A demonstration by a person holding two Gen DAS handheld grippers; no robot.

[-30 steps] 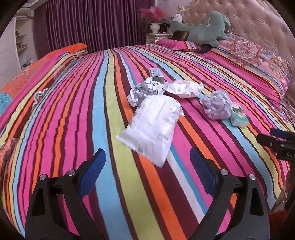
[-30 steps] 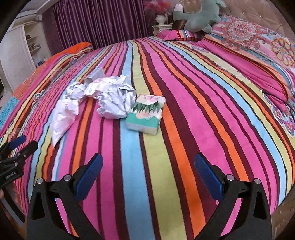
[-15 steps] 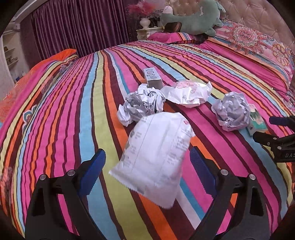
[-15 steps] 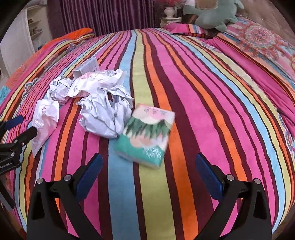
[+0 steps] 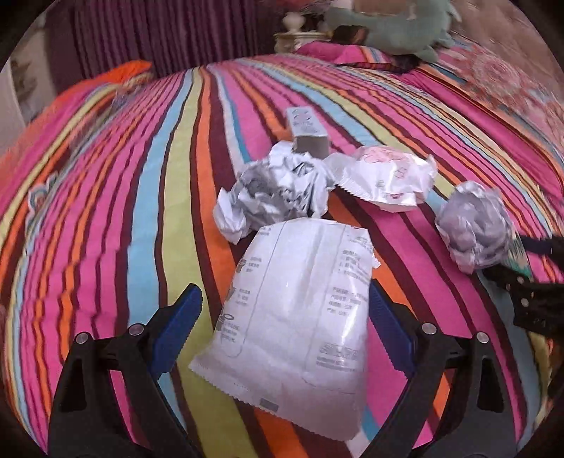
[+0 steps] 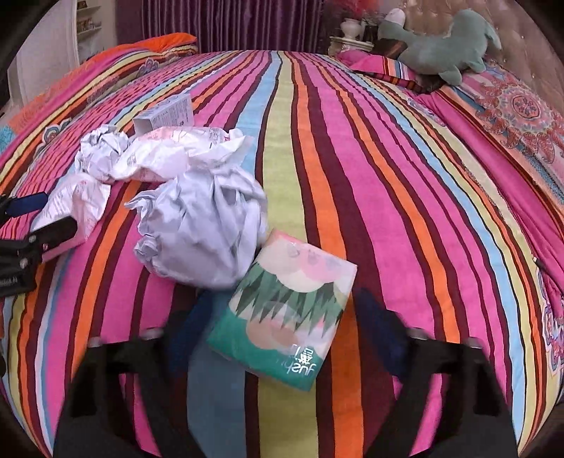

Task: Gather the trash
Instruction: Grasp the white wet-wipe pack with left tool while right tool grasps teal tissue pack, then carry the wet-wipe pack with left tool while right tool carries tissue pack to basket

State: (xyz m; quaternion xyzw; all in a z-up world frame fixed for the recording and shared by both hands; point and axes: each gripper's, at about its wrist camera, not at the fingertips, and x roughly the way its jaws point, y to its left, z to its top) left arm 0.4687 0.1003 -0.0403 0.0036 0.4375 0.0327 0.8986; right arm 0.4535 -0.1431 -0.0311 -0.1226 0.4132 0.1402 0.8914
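Note:
A flat white snack bag (image 5: 299, 317) lies on the striped bedspread (image 5: 141, 211) between the wide-apart blue pads of my left gripper (image 5: 282, 324), which is open. A green tissue pack (image 6: 285, 317) lies between the blurred jaws of my right gripper (image 6: 282, 327). Those jaws are closing around the pack with a sliver of gap on each side. Beyond the bag lie a crumpled paper (image 5: 278, 186), a pink-printed wrapper (image 5: 387, 179), a small grey box (image 5: 306, 130) and a paper ball (image 5: 472, 225). That paper ball (image 6: 204, 232) touches the tissue pack's far corner.
A teal plush toy (image 6: 440, 42) rests on patterned pillows (image 6: 521, 105) by the headboard at the far right. A nightstand with a vase (image 6: 349, 31) and purple curtains (image 6: 229, 21) stand behind the bed. The left gripper (image 6: 46, 216) shows at the right wrist view's left edge.
Both grippers have moved in toward the trash and sunk a little. The white bag now sits between the left jaws. The right jaws have narrowed around the tissue pack.

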